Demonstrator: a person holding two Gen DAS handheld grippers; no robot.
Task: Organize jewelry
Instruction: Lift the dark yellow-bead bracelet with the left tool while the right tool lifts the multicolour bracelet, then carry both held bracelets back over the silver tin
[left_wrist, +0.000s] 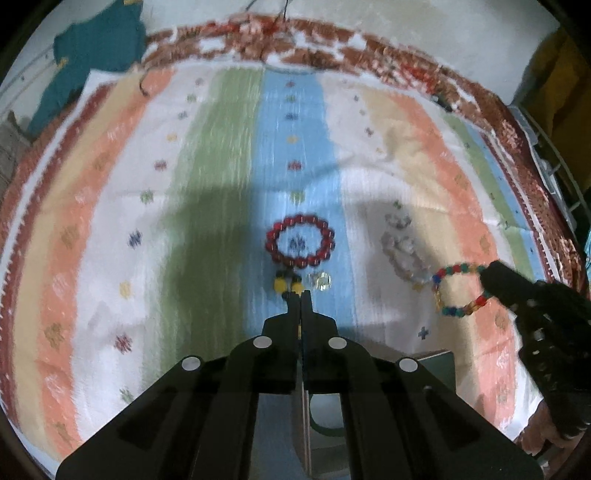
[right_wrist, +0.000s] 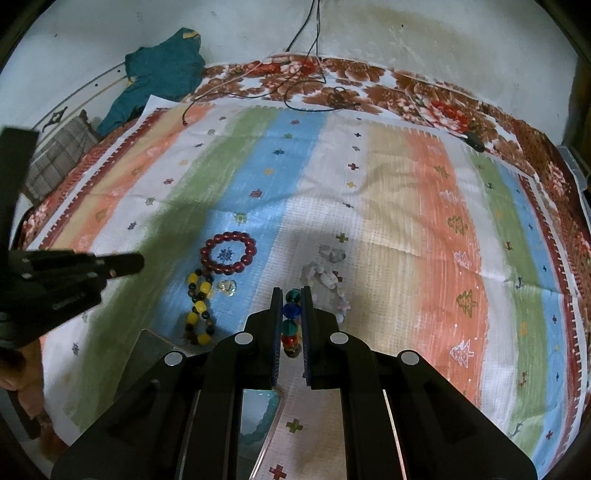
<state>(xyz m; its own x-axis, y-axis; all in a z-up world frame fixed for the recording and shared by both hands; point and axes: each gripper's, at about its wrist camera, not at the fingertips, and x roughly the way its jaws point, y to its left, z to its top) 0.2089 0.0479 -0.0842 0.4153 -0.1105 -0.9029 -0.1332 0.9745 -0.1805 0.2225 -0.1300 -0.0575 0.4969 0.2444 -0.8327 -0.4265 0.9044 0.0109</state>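
My right gripper (right_wrist: 291, 295) is shut on a multicoloured bead bracelet (right_wrist: 291, 309), which hangs as a loop (left_wrist: 458, 268) from its tip (left_wrist: 491, 277) above the striped cloth. My left gripper (left_wrist: 300, 295) is shut with nothing in it and hovers over a yellow-and-black bead bracelet (left_wrist: 285, 283), hiding most of it. The whole strand (right_wrist: 199, 306) shows in the right wrist view, with the left gripper (right_wrist: 127, 264) to its left. A red bead bracelet (left_wrist: 328, 236) (right_wrist: 203, 253) lies just beyond. A clear gem (left_wrist: 320, 280) (right_wrist: 227, 286) and a pale bracelet (left_wrist: 400, 256) (right_wrist: 325, 277) lie on the cloth.
The striped cloth (right_wrist: 424, 206) covers a floral bedspread (right_wrist: 369, 81). A compartment box (right_wrist: 155, 347) sits at the near edge under the grippers, with a teal bangle (right_wrist: 264, 417) inside. A teal garment (right_wrist: 162, 66) and thin cables (right_wrist: 306, 85) lie at the back.
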